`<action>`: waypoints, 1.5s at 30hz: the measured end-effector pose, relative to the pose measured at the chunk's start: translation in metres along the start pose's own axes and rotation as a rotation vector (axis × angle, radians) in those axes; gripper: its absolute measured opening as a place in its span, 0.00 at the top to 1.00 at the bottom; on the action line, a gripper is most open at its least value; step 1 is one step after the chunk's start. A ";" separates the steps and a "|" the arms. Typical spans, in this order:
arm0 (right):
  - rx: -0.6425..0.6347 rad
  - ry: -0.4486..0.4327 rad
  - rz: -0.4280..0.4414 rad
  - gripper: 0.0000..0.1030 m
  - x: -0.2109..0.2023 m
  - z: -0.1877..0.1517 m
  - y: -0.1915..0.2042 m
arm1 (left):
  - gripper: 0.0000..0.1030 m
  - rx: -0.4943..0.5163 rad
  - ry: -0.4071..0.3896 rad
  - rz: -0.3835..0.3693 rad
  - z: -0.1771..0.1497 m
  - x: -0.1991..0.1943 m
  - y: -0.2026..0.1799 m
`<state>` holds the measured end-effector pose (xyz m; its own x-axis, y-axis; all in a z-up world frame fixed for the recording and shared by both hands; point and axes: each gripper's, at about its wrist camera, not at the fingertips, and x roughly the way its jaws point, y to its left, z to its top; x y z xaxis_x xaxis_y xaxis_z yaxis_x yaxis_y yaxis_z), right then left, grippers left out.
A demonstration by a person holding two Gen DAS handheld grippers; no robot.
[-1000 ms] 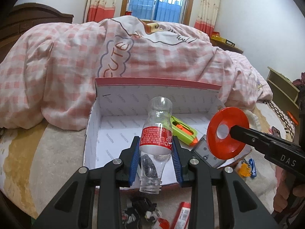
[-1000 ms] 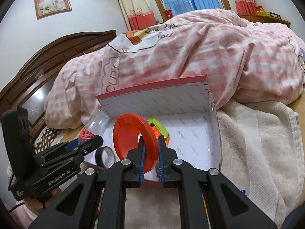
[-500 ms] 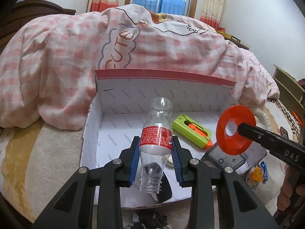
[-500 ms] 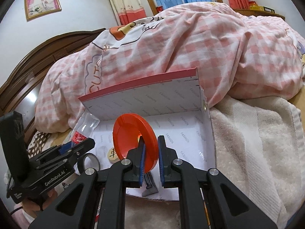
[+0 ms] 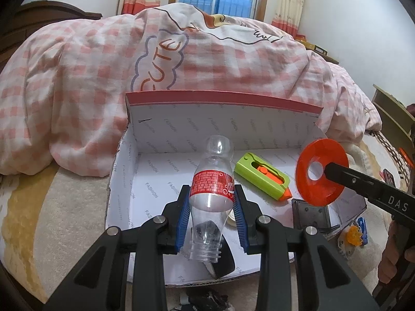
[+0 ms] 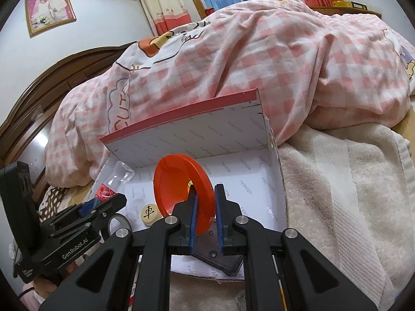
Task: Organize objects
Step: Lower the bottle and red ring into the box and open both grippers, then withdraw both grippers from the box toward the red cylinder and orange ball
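Observation:
My left gripper (image 5: 211,199) is shut on a clear plastic bottle (image 5: 211,189) with a red label, held neck towards me over the front of the open white box (image 5: 223,127). At the box's right side, my right gripper (image 6: 206,197) has an orange disc (image 6: 181,189) with a centre hole between its jaws. Those jaws are opening: the disc leans on the left pad and the right pad stands just clear of it. The left wrist view shows the disc (image 5: 321,172) above the box's right front corner.
In the box lie a green utility knife (image 5: 262,178), a round wooden chess piece (image 6: 149,213), a black flat block (image 5: 311,217) and a black tape roll (image 5: 223,261). A pink checked quilt (image 5: 77,90) is heaped behind the box. Small toys (image 5: 356,234) lie on the towel at right.
The right gripper's jaws have parted a little around the disc, which sits lower over the box. The left gripper still holds the bottle, slightly further over the box.

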<state>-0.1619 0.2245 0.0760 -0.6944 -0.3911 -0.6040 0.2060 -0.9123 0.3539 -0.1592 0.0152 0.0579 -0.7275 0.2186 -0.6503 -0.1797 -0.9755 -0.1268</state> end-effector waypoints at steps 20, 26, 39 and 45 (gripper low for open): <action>-0.034 0.028 -0.048 0.46 -0.001 -0.004 0.004 | 0.55 -0.004 -0.002 -0.003 -0.001 -0.007 -0.004; -0.028 0.017 -0.053 0.46 -0.005 -0.006 0.002 | 0.55 -0.006 -0.001 -0.006 -0.001 -0.008 -0.004; 0.001 -0.035 -0.025 0.46 -0.033 -0.011 0.001 | 0.55 -0.007 -0.015 -0.018 -0.007 -0.030 -0.006; -0.016 -0.044 -0.014 0.46 -0.048 -0.018 0.009 | 0.55 -0.001 -0.036 -0.023 -0.010 -0.047 -0.009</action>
<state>-0.1143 0.2330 0.0946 -0.7268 -0.3725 -0.5771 0.2066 -0.9198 0.3335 -0.1163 0.0130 0.0822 -0.7467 0.2416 -0.6197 -0.1963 -0.9702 -0.1417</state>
